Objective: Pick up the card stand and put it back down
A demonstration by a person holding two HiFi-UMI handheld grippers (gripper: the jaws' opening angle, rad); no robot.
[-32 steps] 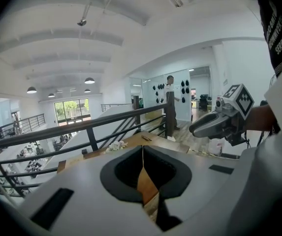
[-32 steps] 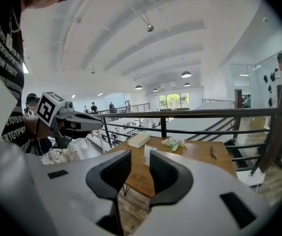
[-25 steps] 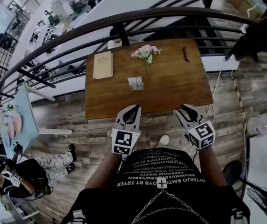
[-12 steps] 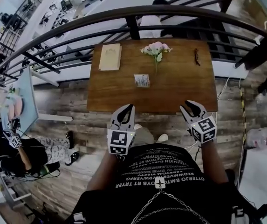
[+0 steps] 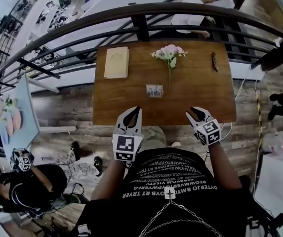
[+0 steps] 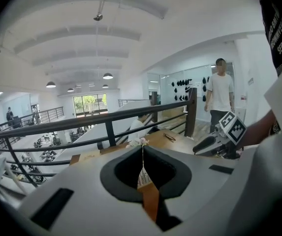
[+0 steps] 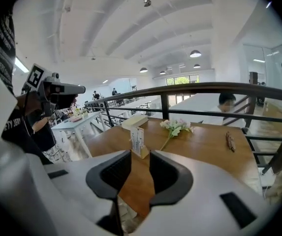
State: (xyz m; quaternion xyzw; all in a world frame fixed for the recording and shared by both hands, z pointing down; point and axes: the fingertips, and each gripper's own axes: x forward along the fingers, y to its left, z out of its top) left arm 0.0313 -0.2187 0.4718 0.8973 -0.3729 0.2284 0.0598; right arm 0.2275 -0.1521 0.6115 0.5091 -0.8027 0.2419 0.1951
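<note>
In the head view, the card stand [image 5: 154,90] sits upright mid-tabletop [image 5: 195,95], at 12 o'clock from both tools and well apart from them, with a flower [image 5: 169,52] stem ending just beyond it. The left tool [image 5: 131,115] and right tool [image 5: 194,113] both hang empty at the near edge.

In the left gripper view, the left tool [image 6: 143,154] shows only a narrow slit, so pushing it onto the stand [image 6: 143,175] would likely tip it.

In the right gripper view, the right tool [image 7: 140,156] is half-open and empty with the stand [image 7: 138,140] at its 12 o'clock. An off-centre approach could knock the light card over or snag the flower [image 7: 175,128].
</note>
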